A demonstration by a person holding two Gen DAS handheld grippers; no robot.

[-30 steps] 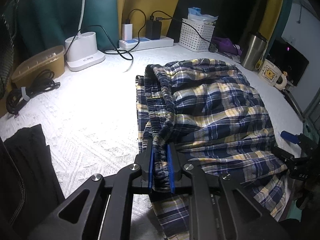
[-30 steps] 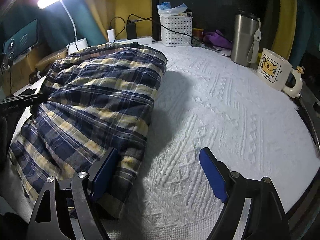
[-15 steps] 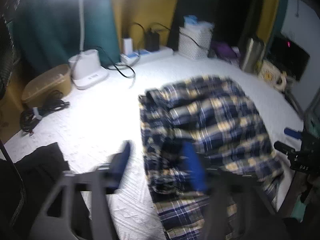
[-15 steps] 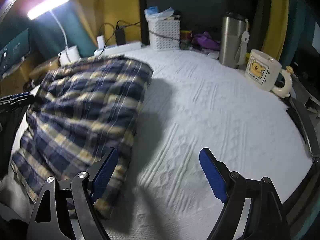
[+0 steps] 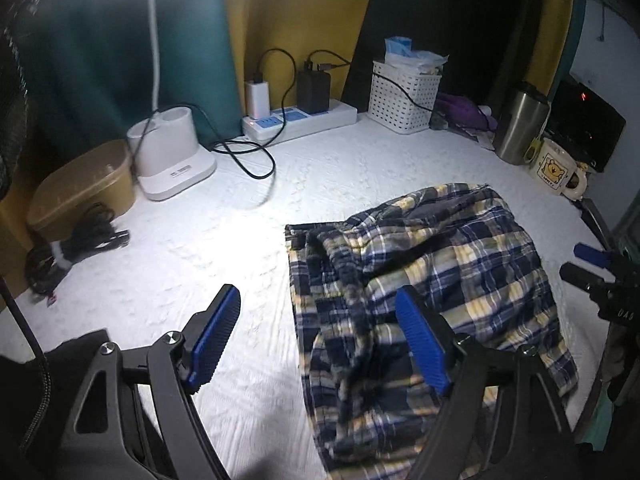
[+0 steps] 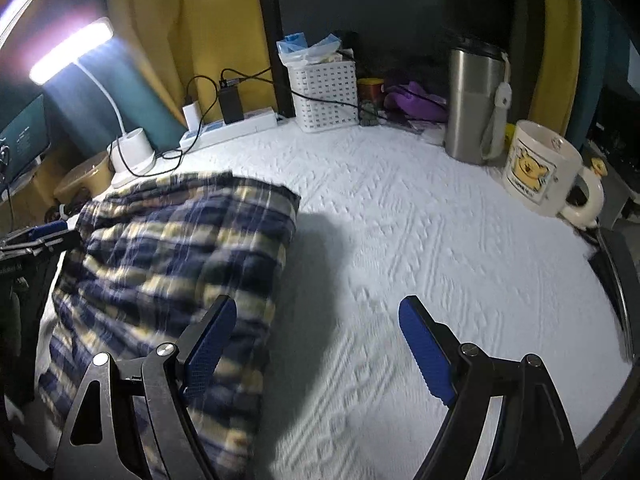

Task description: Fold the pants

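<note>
Pants (image 5: 432,280) lie folded on counter (image 5: 224,240), at 3 o'clock of left gripper (image 5: 320,340), whose jaws are opening, empty. Right gripper (image 6: 320,344) jaws wide, empty. Likely release step; next: regrasp or smooth.

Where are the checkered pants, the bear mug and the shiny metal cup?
checkered pants (image 5: 460,264), left wrist view, on the top folded layer.
bear mug (image 6: 534,168), right wrist view, on the yellow bear picture.
shiny metal cup (image 6: 474,112), right wrist view, on the middle of its steel side.
</note>
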